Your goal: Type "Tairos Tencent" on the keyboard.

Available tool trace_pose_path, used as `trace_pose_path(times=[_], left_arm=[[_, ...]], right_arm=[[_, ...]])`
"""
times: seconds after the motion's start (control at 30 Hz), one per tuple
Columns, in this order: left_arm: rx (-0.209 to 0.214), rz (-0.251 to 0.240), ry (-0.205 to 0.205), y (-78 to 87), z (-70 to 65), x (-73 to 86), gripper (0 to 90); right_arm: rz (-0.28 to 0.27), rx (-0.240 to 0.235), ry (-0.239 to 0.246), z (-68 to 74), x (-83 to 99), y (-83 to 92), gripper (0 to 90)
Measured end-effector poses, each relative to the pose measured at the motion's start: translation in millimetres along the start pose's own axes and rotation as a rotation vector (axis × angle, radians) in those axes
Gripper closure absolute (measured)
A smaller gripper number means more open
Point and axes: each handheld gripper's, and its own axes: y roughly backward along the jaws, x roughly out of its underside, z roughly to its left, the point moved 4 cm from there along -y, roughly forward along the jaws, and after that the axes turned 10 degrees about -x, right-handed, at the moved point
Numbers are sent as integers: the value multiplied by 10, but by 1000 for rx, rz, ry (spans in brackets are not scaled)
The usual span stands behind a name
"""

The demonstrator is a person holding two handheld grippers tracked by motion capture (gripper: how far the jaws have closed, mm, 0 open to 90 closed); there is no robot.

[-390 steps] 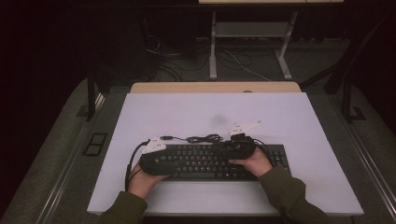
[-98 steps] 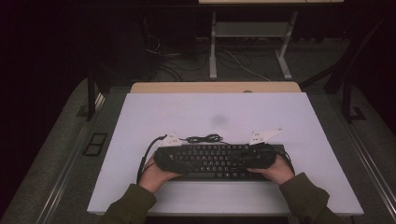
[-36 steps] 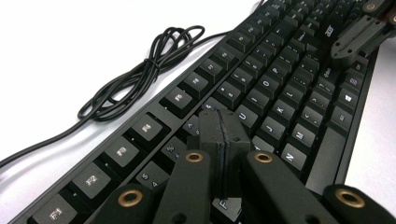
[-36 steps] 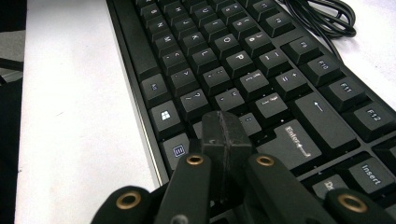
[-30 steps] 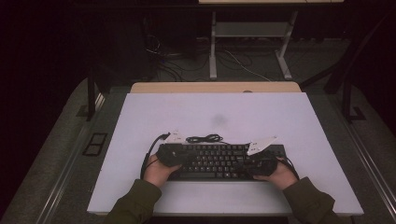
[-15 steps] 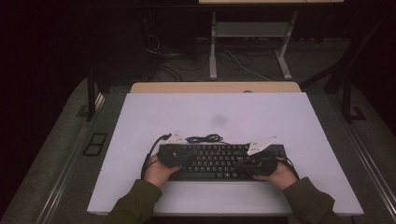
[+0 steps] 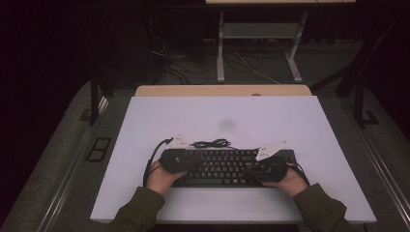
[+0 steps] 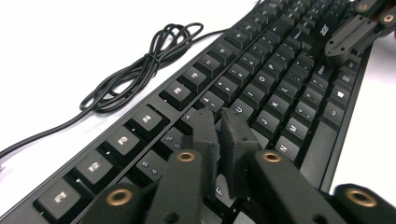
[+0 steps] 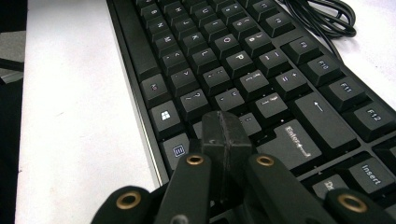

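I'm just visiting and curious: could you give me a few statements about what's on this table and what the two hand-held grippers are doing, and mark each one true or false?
1. A black keyboard lies on the white table. True.
2. The keyboard's cable is stretched out straight. False: it lies in a loose coiled bundle on the table behind the keyboard.
3. The right gripper has its jaws pressed together above the keys. True.
4. The left gripper holds a key cap between its jaws. False: a narrow gap shows between the jaws, with nothing in it; they have just been opening.
5. Both grippers are over the middle of the keyboard. False: the left is near its left end, the right near its right end.
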Motion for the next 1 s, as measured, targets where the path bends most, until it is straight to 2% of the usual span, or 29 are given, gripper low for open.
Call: trace_pose_path(times=[0.43,0.63,0.77,1.0], left_arm=[[-41,-53,47,231,136,98,481],[-46,-66,56,260,144,132,406],[-49,-69,62,262,141,159,372],[-52,-70,82,264,149,193,367]], right_arm=[[1,3,0,-3,-3,4,892],[-23,-2,-3,-5,-29,36,889],[-45,-2,-5,-9,-54,61,852],[-107,-24,-32,-41,-136,79,689]])
